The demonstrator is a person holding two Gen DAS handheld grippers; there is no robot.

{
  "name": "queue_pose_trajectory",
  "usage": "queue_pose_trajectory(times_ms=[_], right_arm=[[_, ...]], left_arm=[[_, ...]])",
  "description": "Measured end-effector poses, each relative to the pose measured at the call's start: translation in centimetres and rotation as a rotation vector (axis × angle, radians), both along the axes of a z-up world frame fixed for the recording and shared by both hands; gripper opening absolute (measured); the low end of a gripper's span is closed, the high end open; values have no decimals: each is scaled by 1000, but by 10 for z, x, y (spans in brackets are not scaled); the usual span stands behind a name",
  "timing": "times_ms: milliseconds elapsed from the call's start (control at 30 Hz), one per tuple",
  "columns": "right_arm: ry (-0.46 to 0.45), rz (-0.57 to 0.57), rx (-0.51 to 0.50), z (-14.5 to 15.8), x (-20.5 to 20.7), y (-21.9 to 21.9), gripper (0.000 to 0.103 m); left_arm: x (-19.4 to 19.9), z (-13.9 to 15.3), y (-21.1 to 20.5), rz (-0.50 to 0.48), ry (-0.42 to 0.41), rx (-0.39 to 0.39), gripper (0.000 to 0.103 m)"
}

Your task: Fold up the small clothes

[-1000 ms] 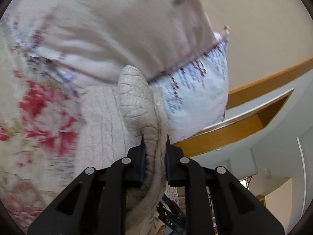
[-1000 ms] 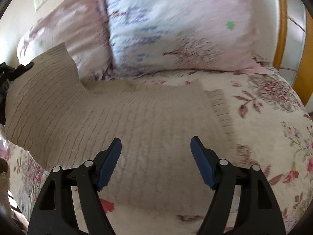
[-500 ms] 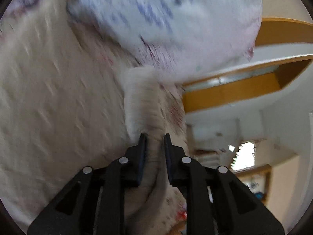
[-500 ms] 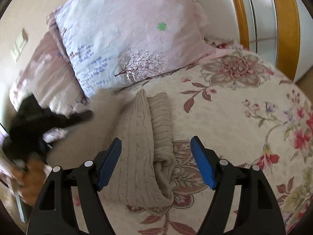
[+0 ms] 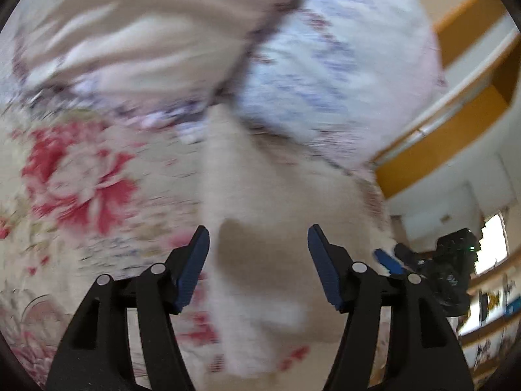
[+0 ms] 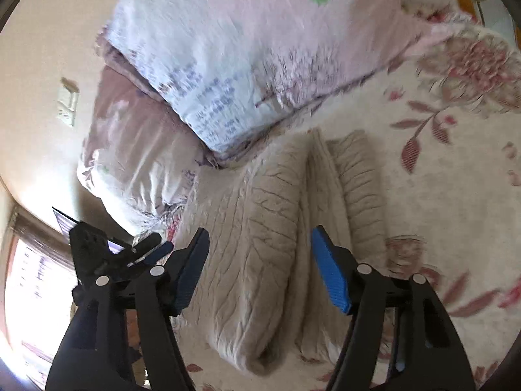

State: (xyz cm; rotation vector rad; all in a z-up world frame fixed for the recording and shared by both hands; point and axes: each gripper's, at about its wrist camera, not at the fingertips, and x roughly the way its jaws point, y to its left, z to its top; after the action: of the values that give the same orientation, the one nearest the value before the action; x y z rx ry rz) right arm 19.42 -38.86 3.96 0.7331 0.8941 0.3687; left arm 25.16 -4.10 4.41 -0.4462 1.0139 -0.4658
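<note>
the beige knit sweater (image 6: 270, 228) lies folded on the floral bedspread (image 6: 456, 169), gathered into long parallel rolls that run from 12 o'clock toward 6 o'clock in the right wrist view. its surface shows a ribbed, cable-like texture with creases across the widest roll; a narrower ribbed band lies along its 3 o'clock side. the far end of the sweater touches the lower edge of the white-and-lilac printed pillow (image 6: 247, 49), and a mauve pillow (image 6: 130, 150) sits at 9 o'clock of it. the right gripper (image 6: 259, 268) hangs above the near half of the sweater with its blue-padded fingers spread wide and nothing between them. the left gripper (image 5: 257, 265) is likewise released, jaws apart, over the same garment (image 5: 260, 202), which appears here as a pale blurred strip from 12 to 6 o'clock. contact between either gripper and the fabric cannot be determined. in the right wrist view the left gripper (image 6: 153, 254) shows at 8 o'clock, just beside the sweater's edge.
</note>
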Motion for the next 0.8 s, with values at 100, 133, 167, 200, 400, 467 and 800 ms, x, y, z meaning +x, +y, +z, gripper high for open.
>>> queue_pose_trajectory(times_ms=[100, 133, 167, 200, 400, 467, 800], right_arm=[[69, 9, 13, -16, 14, 2, 61], [96, 13, 17, -22, 19, 4, 58], [108, 18, 25, -26, 21, 4, 56], [115, 26, 43, -30, 22, 4, 51], [125, 38, 110, -34, 43, 3, 47], [136, 35, 121, -38, 53, 1, 45], [-278, 43, -448, 51, 11, 50, 16]], left_arm=[[3, -14, 14, 12, 42, -1, 63], [6, -17, 15, 7, 57, -1, 63], [9, -18, 14, -1, 66, -3, 64], [11, -21, 14, -11, 73, -6, 66], [10, -30, 10, -36, 74, -22, 69], [10, -32, 11, -40, 79, -31, 69], [3, -28, 16, -53, 86, -61, 72]])
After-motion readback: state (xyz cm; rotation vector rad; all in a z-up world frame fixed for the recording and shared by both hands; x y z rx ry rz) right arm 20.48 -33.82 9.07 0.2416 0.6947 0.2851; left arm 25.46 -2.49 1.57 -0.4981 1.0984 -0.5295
